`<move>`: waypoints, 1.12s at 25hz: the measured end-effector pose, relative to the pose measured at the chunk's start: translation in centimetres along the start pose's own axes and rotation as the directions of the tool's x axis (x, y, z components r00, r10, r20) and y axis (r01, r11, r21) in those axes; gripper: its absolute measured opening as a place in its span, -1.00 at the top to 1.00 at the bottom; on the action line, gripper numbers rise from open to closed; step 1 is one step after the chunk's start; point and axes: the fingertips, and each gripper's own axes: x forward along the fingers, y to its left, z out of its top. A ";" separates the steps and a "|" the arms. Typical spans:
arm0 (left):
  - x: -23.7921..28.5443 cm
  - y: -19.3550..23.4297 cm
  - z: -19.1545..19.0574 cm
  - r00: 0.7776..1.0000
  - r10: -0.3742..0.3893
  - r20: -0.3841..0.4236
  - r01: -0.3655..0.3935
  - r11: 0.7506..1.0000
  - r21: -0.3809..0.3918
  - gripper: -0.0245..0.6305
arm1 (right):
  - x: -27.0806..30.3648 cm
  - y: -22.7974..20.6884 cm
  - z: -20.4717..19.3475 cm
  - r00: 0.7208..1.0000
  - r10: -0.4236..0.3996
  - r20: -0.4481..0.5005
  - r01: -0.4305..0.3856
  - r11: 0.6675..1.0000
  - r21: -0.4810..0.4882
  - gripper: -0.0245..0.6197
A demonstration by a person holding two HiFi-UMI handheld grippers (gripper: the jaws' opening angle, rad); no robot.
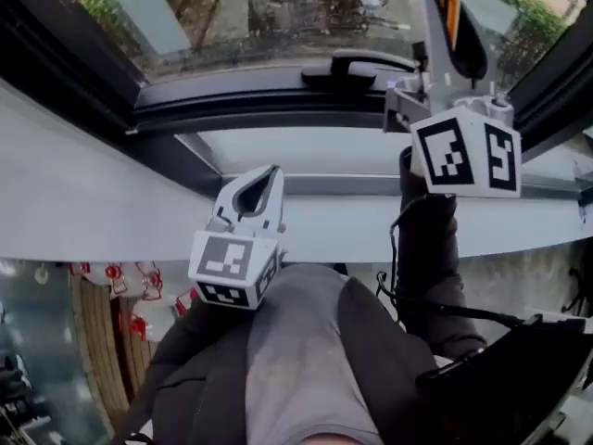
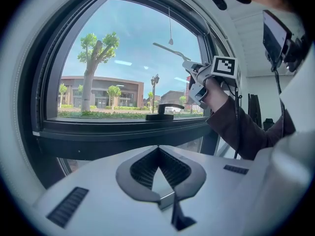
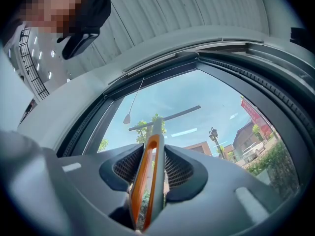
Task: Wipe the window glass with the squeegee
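Head view: R tongs (image 1: 454,40) raised at window glass (image 1: 232,12); L tongs (image 1: 257,193) low, near sill (image 1: 371,216).
L gripper view: L tongs closed, empty.
R gripper view: R tongs clamped on squeegee (image 3: 150,166) handle, blade up by glass.

Indoor, commercial/office-type bldg; exact use not confirmed. Large window glass (image 2: 138,58) in heavy dark frame (image 2: 123,129), lever handle (image 2: 162,113) at bottom rail, wide white sill (image 1: 83,202) below. White slatted ceiling (image 3: 162,14) overhead. Small ceiling lights (image 3: 43,53) and dark railing-like grid (image 3: 29,68) further in, consistent w/ big open interior. Ext. view thru glass: trees (image 2: 96,48), low brown bldg (image 2: 106,90), street lamp (image 2: 155,82), hedge (image 3: 283,166), parked cars (image 3: 251,151). Urban street setting, daylight, clear sky.
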 end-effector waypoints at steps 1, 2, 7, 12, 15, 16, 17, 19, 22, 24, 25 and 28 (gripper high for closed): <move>0.3 0.3 -0.3 1.000 -0.003 -0.009 0.003 1.000 0.002 0.93 | 0.1 0.3 0.0 1.000 0.006 0.011 -0.006 1.000 -0.010 0.53; 0.5 0.6 -0.9 1.000 -0.004 -0.021 0.004 1.000 0.001 0.93 | -0.1 0.4 -0.2 1.000 0.001 0.018 0.000 1.000 -0.016 0.53; 0.0 0.2 -3.6 0.996 0.006 -0.092 -0.006 1.000 0.007 0.93 | -1.6 0.4 -1.0 0.999 -0.038 0.000 0.038 0.999 -0.009 0.52; -0.1 -0.2 -3.8 0.993 0.012 -0.115 -0.009 1.000 0.023 0.93 | -1.9 0.3 -1.4 0.999 -0.035 -0.011 0.035 0.999 0.002 0.53; -0.1 -0.2 -3.9 0.991 0.015 -0.130 -0.012 1.000 0.023 0.93 | -2.0 0.4 -1.6 0.999 -0.038 -0.022 0.038 0.999 0.004 0.53; -0.1 -0.3 -4.0 0.991 0.013 -0.136 -0.011 1.000 0.017 0.93 | -2.1 0.4 -1.7 0.999 -0.038 -0.026 0.038 0.999 0.005 0.53; 0.0 -0.3 -4.1 0.990 0.009 -0.141 -0.008 1.000 0.009 0.93 | -2.1 0.4 -1.9 0.999 -0.038 -0.029 0.038 0.999 0.006 0.53; 0.3 -0.5 -4.3 0.989 -0.002 -0.147 0.001 1.000 -0.006 0.93 | -2.2 0.3 -1.9 0.999 -0.043 -0.031 0.043 0.999 -0.001 0.53; 0.3 -0.7 -4.9 0.988 -0.009 -0.154 0.006 1.000 -0.018 0.93 | -2.7 0.2 -2.1 0.998 -0.058 -0.039 0.057 0.998 -0.023 0.53; -0.5 -1.0 -5.7 0.985 -0.008 -0.170 0.002 0.999 -0.036 0.93 | -3.2 0.6 -2.8 0.998 -0.046 -0.047 0.046 0.999 0.000 0.53; -0.8 -1.1 -6.1 0.984 -0.007 -0.178 -0.001 0.999 -0.044 0.93 | -3.3 0.8 -3.1 0.998 -0.039 -0.050 0.040 0.999 0.015 0.53; -0.1 -0.8 -5.9 0.985 -0.011 -0.170 0.005 0.999 -0.035 0.93 | -3.4 0.6 -3.6 0.998 -0.047 -0.041 0.048 0.999 0.017 0.53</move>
